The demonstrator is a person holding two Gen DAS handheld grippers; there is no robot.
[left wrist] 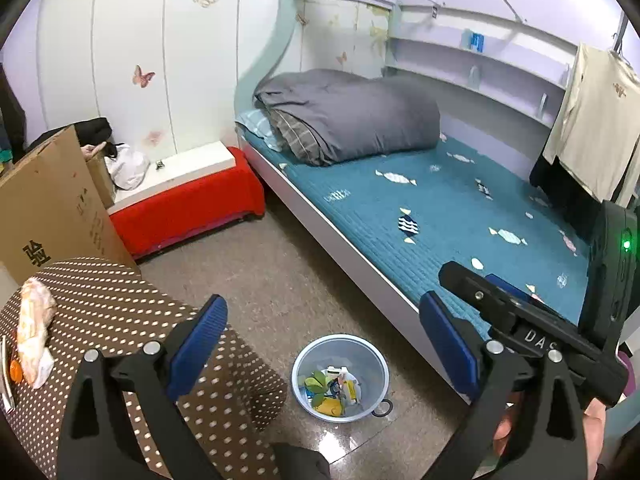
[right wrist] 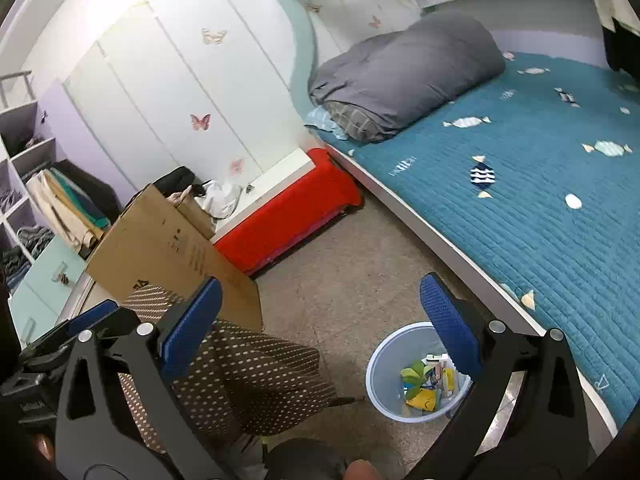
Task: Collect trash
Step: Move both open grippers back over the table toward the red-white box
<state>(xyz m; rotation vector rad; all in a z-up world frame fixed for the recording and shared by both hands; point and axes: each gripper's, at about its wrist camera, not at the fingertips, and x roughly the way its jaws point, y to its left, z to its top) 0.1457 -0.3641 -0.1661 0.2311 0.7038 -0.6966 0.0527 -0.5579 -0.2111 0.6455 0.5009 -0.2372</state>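
Note:
A pale blue waste bin (left wrist: pixel 340 376) stands on the floor beside the bed, holding several scraps of green, yellow and white trash; it also shows in the right wrist view (right wrist: pixel 416 376). A crumpled white-and-orange wrapper (left wrist: pixel 35 336) lies on the polka-dot table (left wrist: pixel 120 320), with a small orange piece (left wrist: pixel 16 370) beside it. My left gripper (left wrist: pixel 322 344) is open and empty, held above the floor between table and bin. My right gripper (right wrist: pixel 320 328) is open and empty above the table edge and bin. Its body shows in the left wrist view (left wrist: pixel 532 320).
A bed with teal quilt (left wrist: pixel 440 216) and grey duvet (left wrist: pixel 352 116) runs along the right. A red-covered bench (left wrist: pixel 188 204) and a cardboard box (left wrist: pixel 52 204) stand at the wall. Shelves with clothes (right wrist: pixel 28 184) are at the left. A shirt (left wrist: pixel 596 120) hangs at right.

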